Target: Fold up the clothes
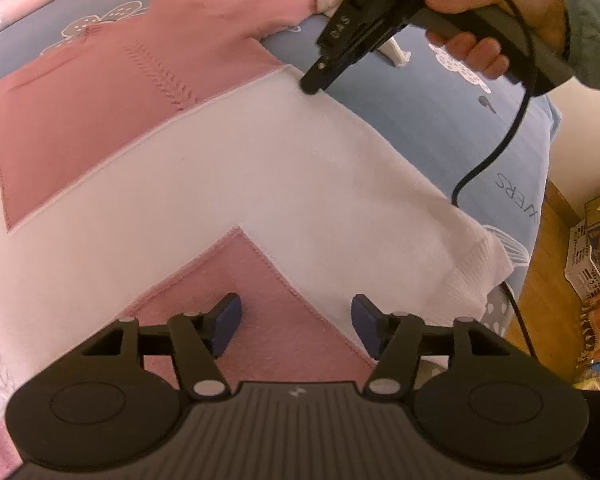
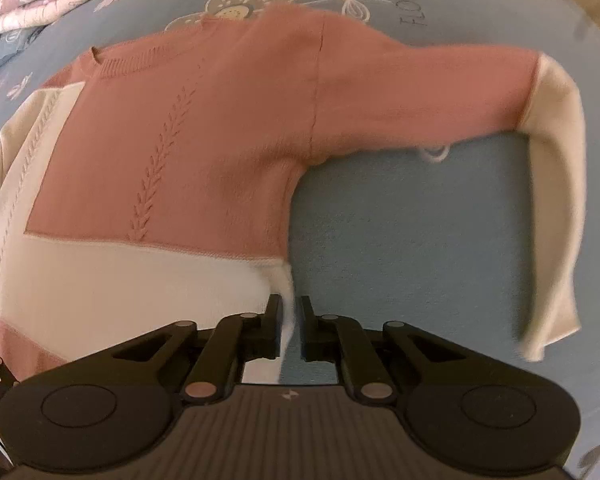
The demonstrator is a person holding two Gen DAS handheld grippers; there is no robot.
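Your right gripper point(image 2: 290, 320) sits nearly closed around the sweater point(image 2: 172, 168) side edge, your left gripper point(image 1: 296, 320) spread wide over its hem.

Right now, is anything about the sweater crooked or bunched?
Mostly flat on the bedsheet. The sweater has one sleeve sticking out sideways, its white end bent down. The right tongs are closing on the side edge; the left tongs hover open over the hem.
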